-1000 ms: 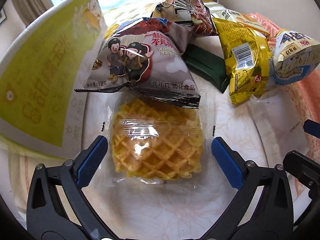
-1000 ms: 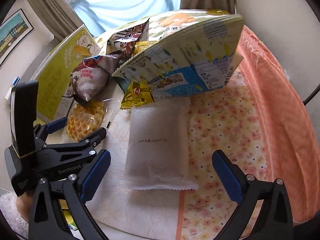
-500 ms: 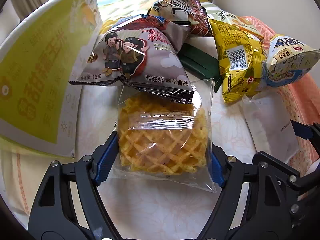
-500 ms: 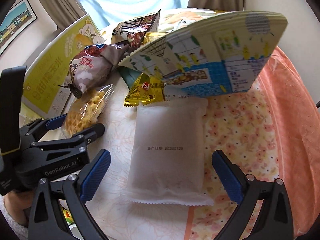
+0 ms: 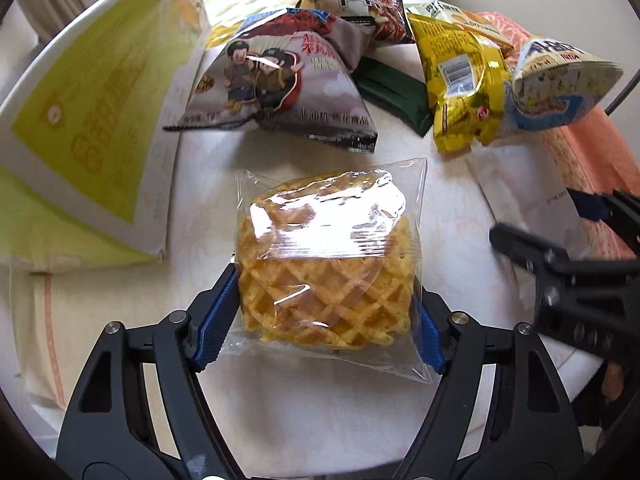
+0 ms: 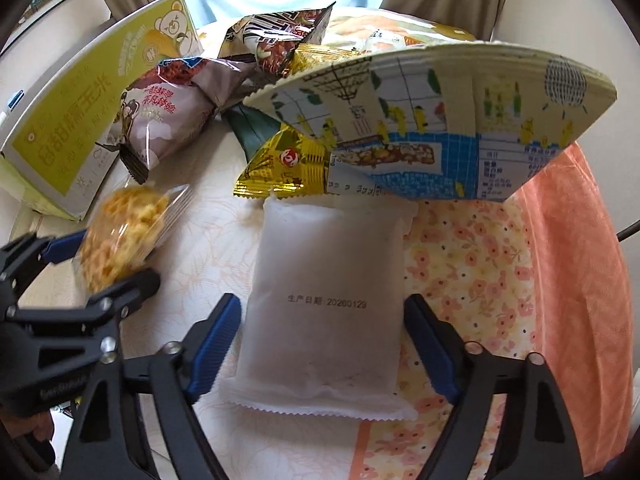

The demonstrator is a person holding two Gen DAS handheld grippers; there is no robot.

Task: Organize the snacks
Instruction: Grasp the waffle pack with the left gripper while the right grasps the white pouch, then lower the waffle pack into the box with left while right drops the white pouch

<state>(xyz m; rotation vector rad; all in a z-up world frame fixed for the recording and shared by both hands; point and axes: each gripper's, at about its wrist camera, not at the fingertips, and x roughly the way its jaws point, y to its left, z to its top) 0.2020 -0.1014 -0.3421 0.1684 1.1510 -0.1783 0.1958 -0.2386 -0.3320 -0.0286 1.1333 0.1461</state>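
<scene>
Left gripper (image 5: 324, 320): blue pads pressed against both sides of the waffle packet (image 5: 328, 264), a clear wrapper over a golden lattice waffle; the packet is pinched and appears raised off the tabletop, its far end tilted up. From the right wrist view the same packet (image 6: 120, 232) shows blurred at the left, between the left gripper's black fingers.

Right gripper (image 6: 322, 340): blue pads set on either side of the white frosted packet (image 6: 324, 312), close to its edges; firm contact cannot be told. The packet lies flat on the table, a printed date line across its middle, its serrated near edge between the fingers. Its far end is tucked under the yellow foil bag (image 6: 288, 164) and the large illustrated bag (image 6: 440, 120).

Behind the waffle packet, left wrist view: grey cartoon-figure bag (image 5: 276, 84), just beyond the packet. Dark green wrapper (image 5: 392, 92) to its right, partly under the yellow foil bag (image 5: 464, 84). Dark red-and-black bag (image 5: 356, 4) at the far side. Large illustrated bag (image 5: 560, 80) at the right edge.

Left side: yellow-green box (image 5: 88, 120), lying tilted, bear figure near its far corner.

Support: round table (image 5: 304, 420) with pale patterned top; floral cloth (image 6: 472, 280) and orange fabric (image 6: 576, 260) to the right.
</scene>
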